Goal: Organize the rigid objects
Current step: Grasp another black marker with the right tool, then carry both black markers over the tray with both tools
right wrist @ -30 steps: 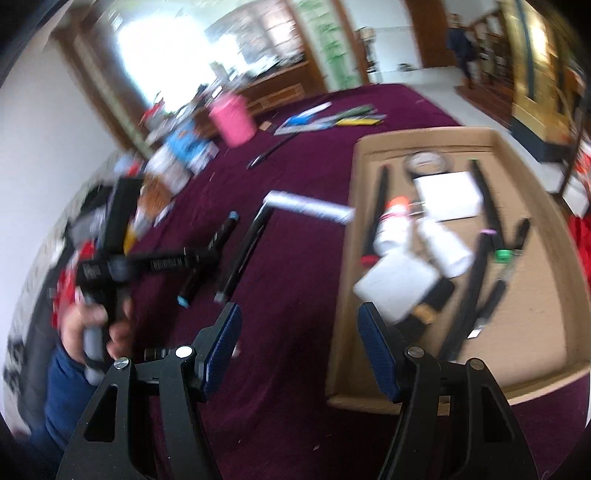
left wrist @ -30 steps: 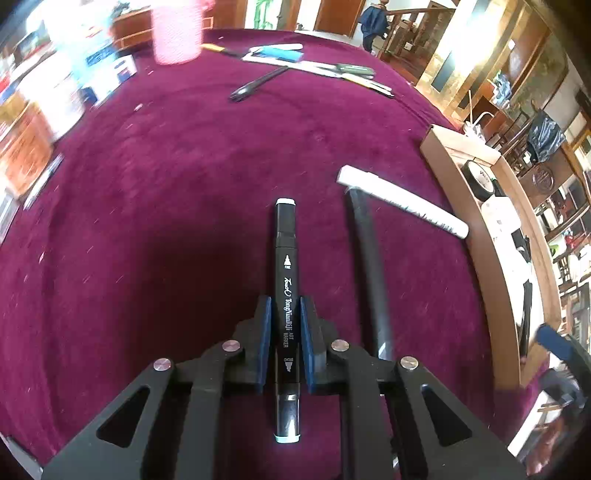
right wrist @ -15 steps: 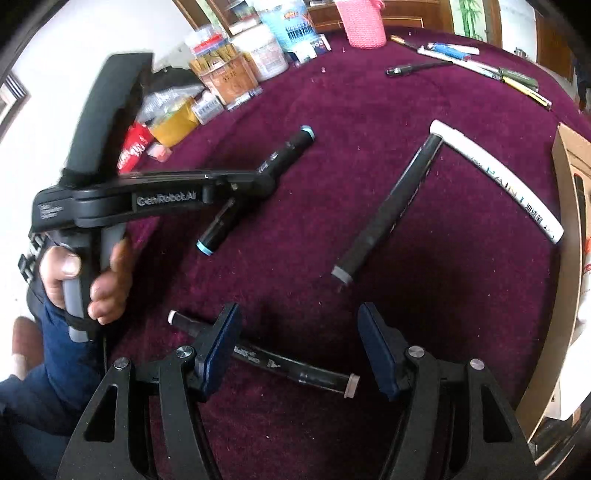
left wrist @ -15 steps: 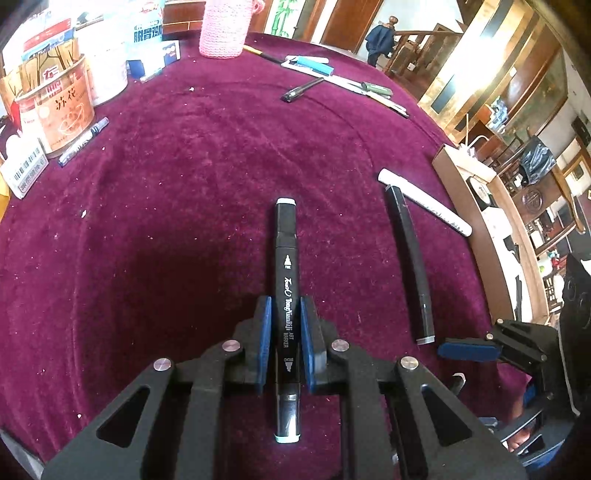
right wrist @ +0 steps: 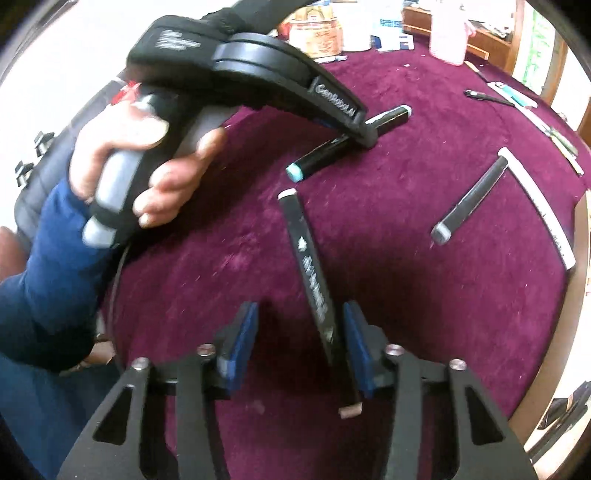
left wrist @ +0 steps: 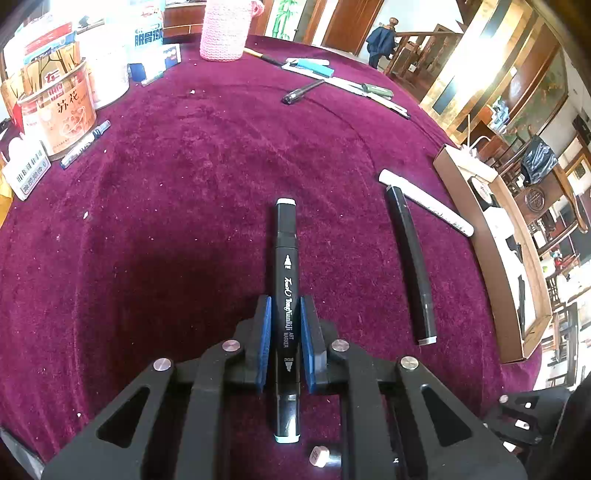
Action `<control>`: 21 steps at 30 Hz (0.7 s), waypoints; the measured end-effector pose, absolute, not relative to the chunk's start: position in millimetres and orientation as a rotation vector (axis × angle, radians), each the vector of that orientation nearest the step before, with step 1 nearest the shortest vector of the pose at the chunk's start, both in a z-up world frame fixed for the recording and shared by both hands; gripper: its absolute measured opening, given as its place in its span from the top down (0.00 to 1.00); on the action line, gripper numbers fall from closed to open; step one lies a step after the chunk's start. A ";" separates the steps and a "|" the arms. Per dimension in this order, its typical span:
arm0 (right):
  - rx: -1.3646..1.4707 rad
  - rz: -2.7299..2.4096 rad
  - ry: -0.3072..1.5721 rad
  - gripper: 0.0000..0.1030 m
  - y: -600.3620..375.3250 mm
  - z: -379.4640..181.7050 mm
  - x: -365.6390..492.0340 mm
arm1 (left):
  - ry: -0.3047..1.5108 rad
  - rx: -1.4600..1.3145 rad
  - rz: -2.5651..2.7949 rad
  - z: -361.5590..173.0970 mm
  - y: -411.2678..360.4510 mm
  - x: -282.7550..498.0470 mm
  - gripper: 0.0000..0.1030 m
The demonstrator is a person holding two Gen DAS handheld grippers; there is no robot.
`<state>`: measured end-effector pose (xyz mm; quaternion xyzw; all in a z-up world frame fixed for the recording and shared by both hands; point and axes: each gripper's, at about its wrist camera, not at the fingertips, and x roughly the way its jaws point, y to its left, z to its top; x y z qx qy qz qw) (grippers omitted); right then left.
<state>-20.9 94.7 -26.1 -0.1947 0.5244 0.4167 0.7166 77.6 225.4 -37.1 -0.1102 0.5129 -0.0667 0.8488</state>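
Our left gripper [left wrist: 284, 334] is clamped on a black art marker [left wrist: 286, 280], blue pads pressing its barrel on both sides; the marker points toward twelve o'clock over the maroon tablecloth [left wrist: 166, 221], its near cap passing back between the gripper's arms. We cannot tell from this view whether the marker rests on the cloth or hangs just above it.

Our right gripper [right wrist: 301, 341] is closing around a second black marker [right wrist: 314, 284] that lies on the cloth. The marker sits tilted between the jaws, close against the right-hand pad, with a clear gap to the left-hand one; motion blur smears its lettering. In the left wrist view only this marker's pale end cap shows, at six o'clock, behind the gripper frame.

At two o'clock from the left gripper lie a third black marker [left wrist: 410, 266] and a white paint pen [left wrist: 424, 201], their far ends meeting. Beyond them, at three o'clock, a cardboard tray [left wrist: 476, 236] runs off the frame, its contents mostly cut off or too distorted to name.

At eleven o'clock a printed tin [left wrist: 62, 110] and a pink knitted holder [left wrist: 225, 29] stand among boxes, bleached by glare. In the right wrist view a hand [right wrist: 147, 162] in a blue sleeve grips the left tool's handle, hiding the middle of its marker.
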 end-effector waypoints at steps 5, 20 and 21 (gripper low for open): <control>-0.457 0.820 1.089 0.88 100.9 -30.7 -17.9 | 1.073 -0.211 -0.134 -36.7 223.0 77.2 0.88; -0.050 0.570 0.934 0.88 11.5 6.9 -5.9 | 0.913 -0.053 -0.073 -9.0 192.3 59.3 0.88; -0.042 0.569 0.931 0.88 8.2 8.4 -5.4 | 0.900 -0.043 -0.066 -5.2 189.4 55.9 0.88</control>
